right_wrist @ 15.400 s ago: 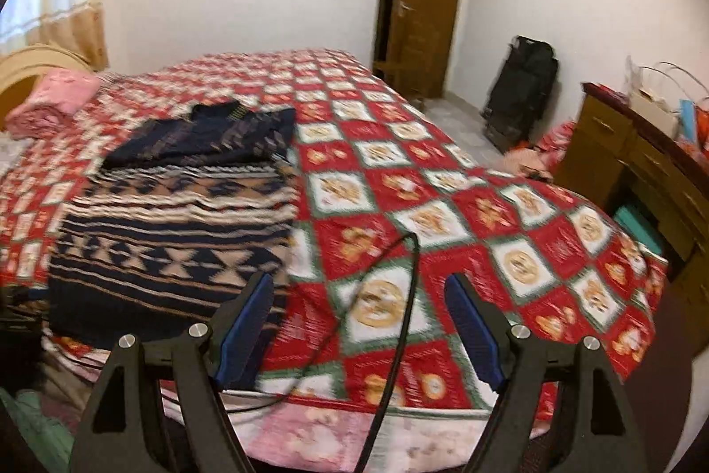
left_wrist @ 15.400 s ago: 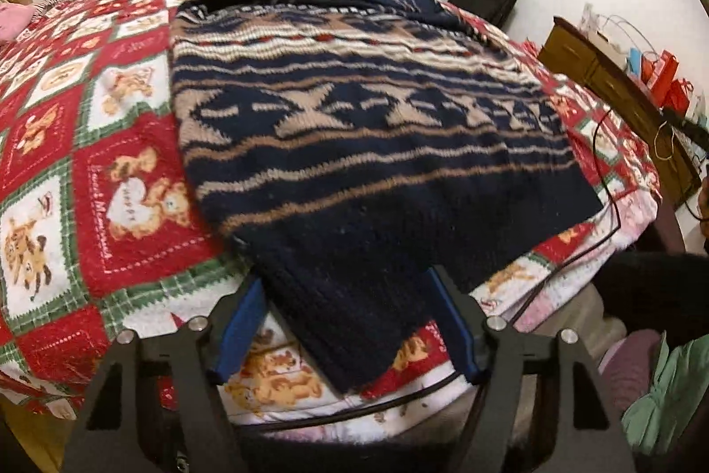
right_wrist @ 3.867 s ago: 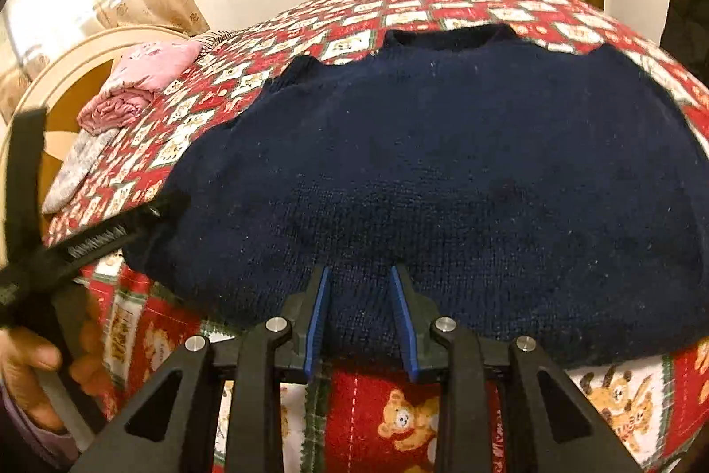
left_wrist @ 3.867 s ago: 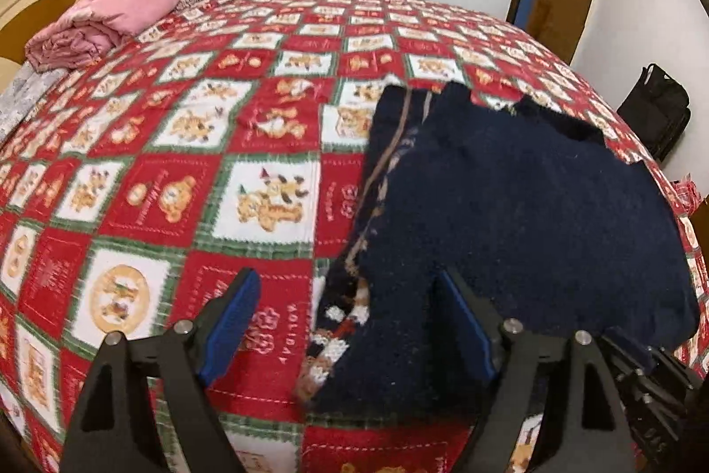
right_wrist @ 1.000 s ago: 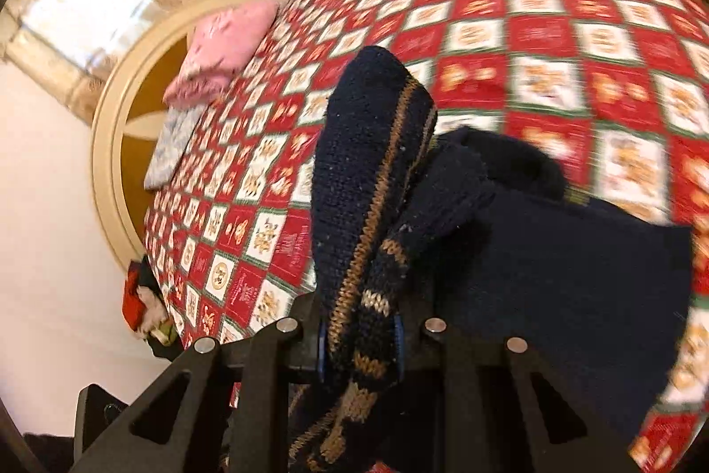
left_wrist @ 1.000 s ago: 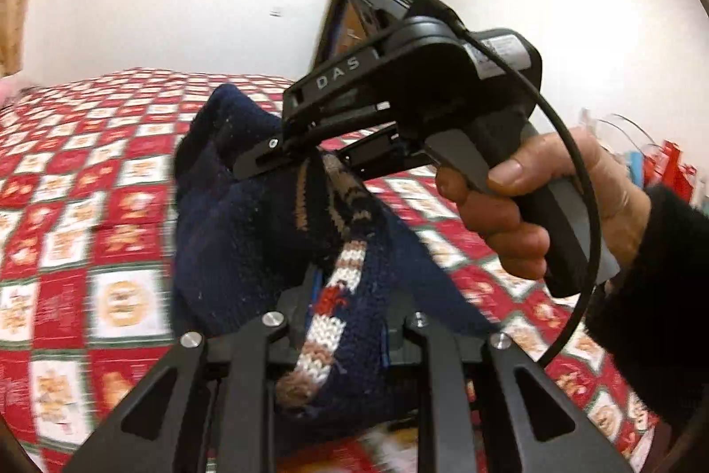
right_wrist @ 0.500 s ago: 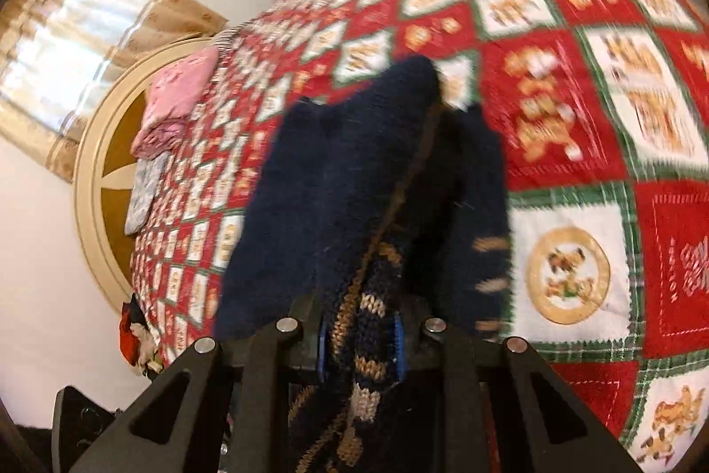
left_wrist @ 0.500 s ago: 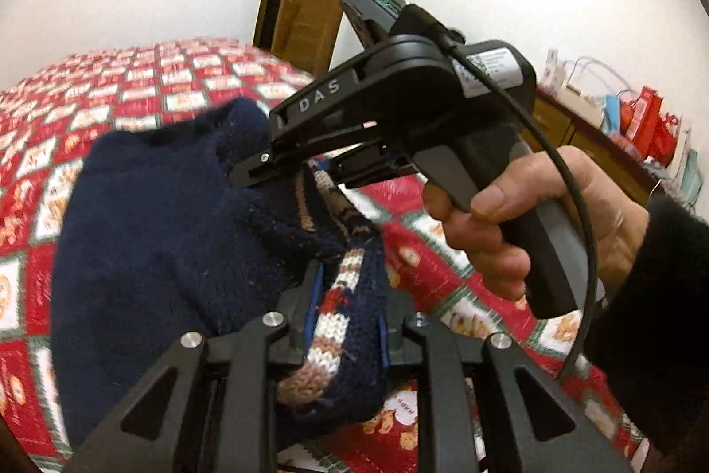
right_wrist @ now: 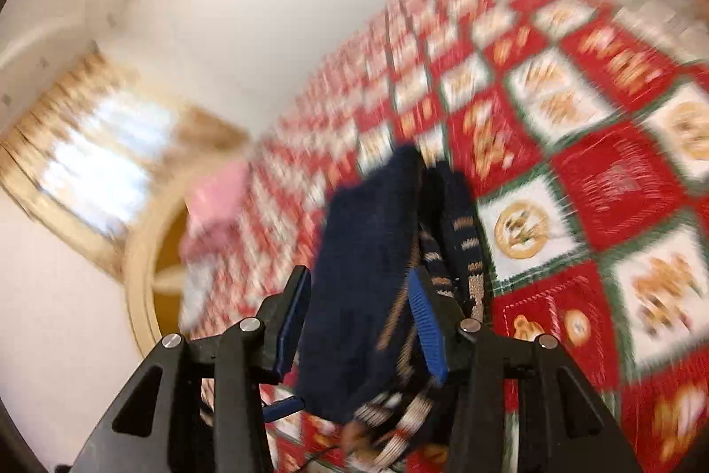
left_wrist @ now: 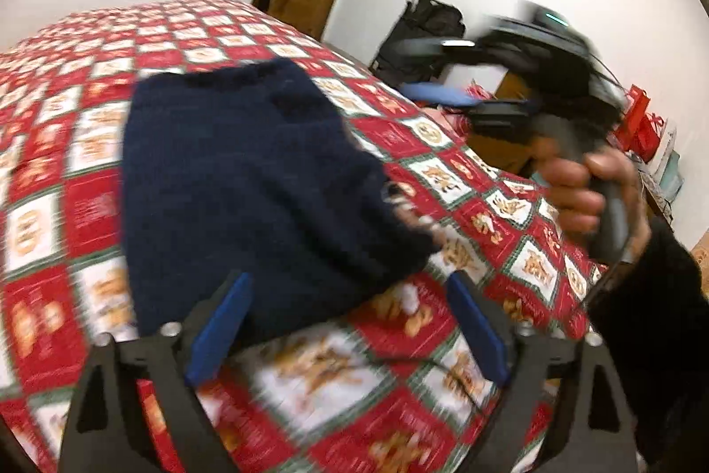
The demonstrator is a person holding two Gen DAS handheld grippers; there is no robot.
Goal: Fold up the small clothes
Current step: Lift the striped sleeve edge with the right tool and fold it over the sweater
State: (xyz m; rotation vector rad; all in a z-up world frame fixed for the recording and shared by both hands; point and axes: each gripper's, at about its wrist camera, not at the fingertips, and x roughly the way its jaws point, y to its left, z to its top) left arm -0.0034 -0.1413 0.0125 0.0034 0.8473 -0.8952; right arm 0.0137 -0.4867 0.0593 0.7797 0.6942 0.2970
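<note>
Left wrist view: quilted bedspread (left_wrist: 230, 43) fills the frame; folded navy sweater (left_wrist: 248, 180) lies flat on it, from centre toward 10 o'clock.
Step in hand: release after a fold. By my reading the garment is laid down and both tools are letting go.
Left gripper (left_wrist: 348, 329): jaws have just been opening, now spread wide; the sweater's near edge lies between them, pads clear of it.
Right gripper (right_wrist: 359, 315): jaws have just been opening, part spread; a striped fold of knit hangs in the gap, loose and not pinched as far as the blur allows.
Right hand (left_wrist: 585, 189): at 3 o'clock in the left view, fist round the handle, tool pointing toward 9 o'clock above the bed, sleeve dark.
Next move: probably draw the right jaws off the fold without dragging it, then check the edges.
</note>
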